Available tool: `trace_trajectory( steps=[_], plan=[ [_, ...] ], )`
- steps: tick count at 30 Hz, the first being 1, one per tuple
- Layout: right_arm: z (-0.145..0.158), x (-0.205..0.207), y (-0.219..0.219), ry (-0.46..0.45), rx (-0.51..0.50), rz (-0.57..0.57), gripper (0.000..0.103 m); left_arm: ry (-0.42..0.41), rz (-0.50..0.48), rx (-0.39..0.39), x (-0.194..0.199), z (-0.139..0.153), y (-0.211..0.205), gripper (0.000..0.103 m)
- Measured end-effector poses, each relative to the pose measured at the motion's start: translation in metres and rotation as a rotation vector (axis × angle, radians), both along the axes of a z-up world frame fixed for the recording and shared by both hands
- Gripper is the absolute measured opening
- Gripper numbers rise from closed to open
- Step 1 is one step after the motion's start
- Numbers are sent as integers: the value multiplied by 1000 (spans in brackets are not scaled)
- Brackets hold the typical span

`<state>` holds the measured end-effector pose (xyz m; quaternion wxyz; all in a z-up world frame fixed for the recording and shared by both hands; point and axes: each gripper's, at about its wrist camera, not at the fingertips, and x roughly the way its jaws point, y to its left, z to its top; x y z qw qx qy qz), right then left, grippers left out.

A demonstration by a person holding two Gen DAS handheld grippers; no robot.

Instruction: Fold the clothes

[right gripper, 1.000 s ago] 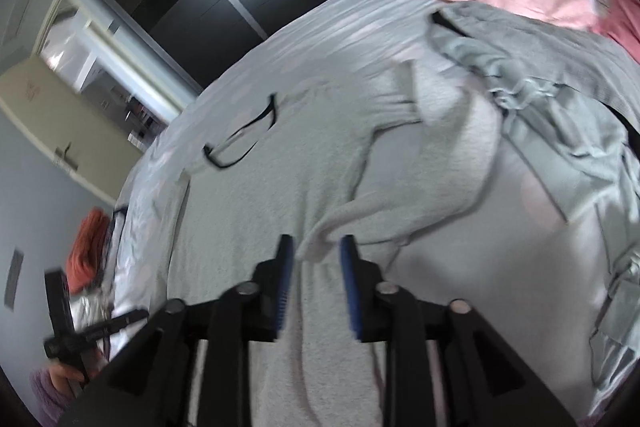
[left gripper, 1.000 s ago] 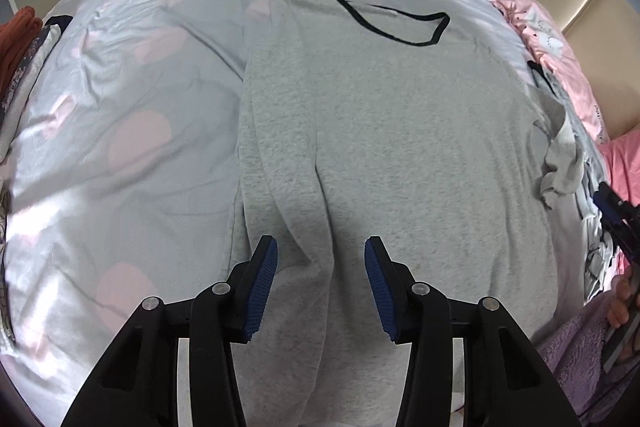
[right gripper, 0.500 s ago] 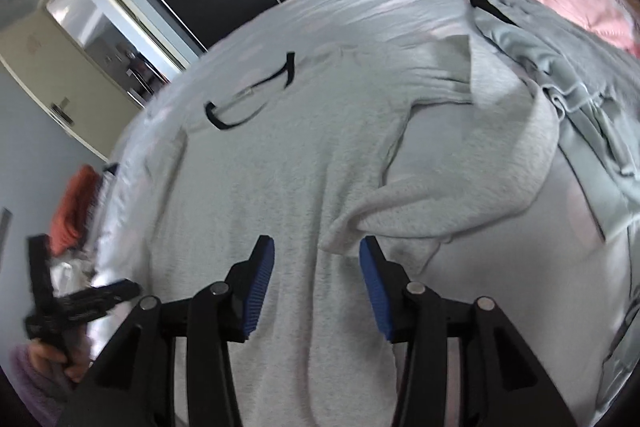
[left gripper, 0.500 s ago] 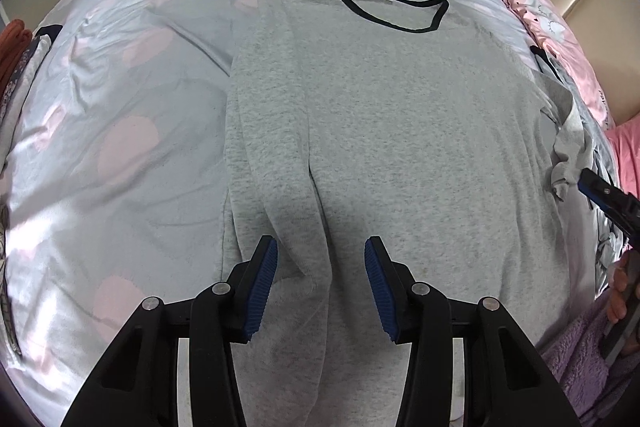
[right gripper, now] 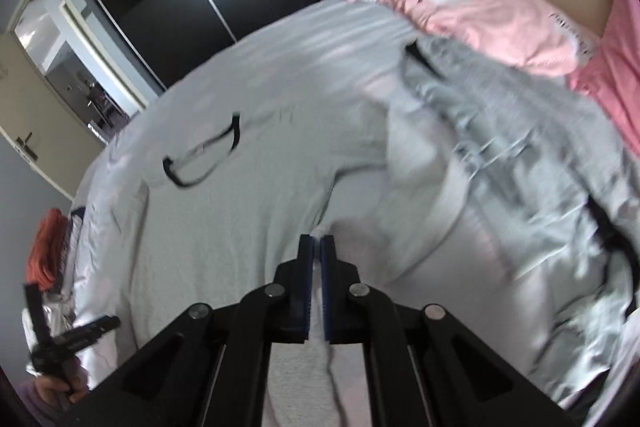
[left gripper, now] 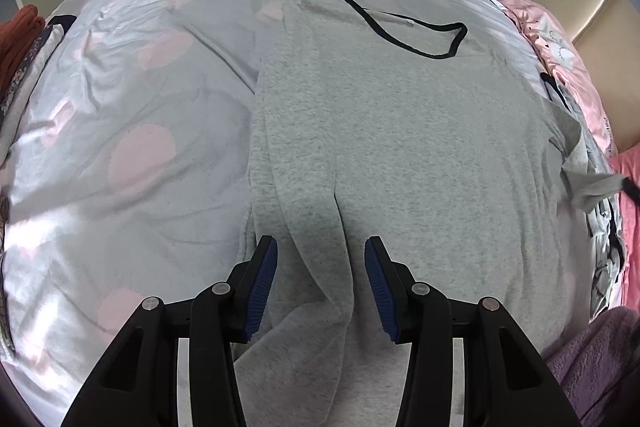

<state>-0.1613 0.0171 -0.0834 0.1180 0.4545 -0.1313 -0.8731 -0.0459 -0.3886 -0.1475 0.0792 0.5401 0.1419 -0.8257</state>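
Shirt (left gripper: 400, 147) lay flat across the middle of the bed (left gripper: 120, 107), black-trimmed neck (left gripper: 404, 31) toward the far edge, hem toward the near edge. One sleeve (left gripper: 308, 211) was already folded in over the body along the shirt's left side. Left gripper (left gripper: 320, 281) hung released over that folded sleeve, blue pads apart, not touching cloth as far as I could tell. Right gripper (right gripper: 316, 259) was clenched on the other sleeve's cuff (right gripper: 326, 227), near the bed's right edge. The right view was motion-blurred, so depth of bite was unclear. Risks, my read: a thin pinch could slip mid-swing and drop the sleeve short of the body. Dragging instead of lifting would pull the torso askew and undo the left fold. The loose grey garment (right gripper: 520, 155) sat just beside the sleeve toward the pink duvet (right gripper: 480, 7) and could snag and come along. The left gripper was not pinning anything, so the shirt could slide on the slick sheet. No containers in view, only an orange pile (left gripper: 18, 39) at the bed's left edge.
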Motion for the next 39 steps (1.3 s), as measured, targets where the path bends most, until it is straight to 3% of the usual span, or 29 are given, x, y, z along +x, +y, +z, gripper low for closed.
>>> trace_trajectory(
  steps=[8, 13, 20, 26, 31, 34, 39],
  plan=[
    [101, -51, 88, -4, 114, -64, 3, 17, -1, 0, -5, 2, -4, 47],
    [131, -84, 164, -4, 195, -215, 3, 5, 20, 0, -9, 0, -10, 47],
    [72, -118, 260, -40, 291, -341, 3, -6, 31, -33, -18, -7, -11, 47],
    [13, -153, 295, -96, 311, -389, 3, -20, 33, -33, -25, -11, -12, 47],
    [-6, -163, 301, -107, 269, -378, 8, -28, 33, -50, -31, -14, -9, 47],
    [-7, -151, 314, -126, 179, -422, 22, -23, 29, -53, -31, -16, -9, 47],
    [-29, -119, 323, -225, -52, -430, 28, 2, 32, -43, -28, -11, -11, 47]
  ],
)
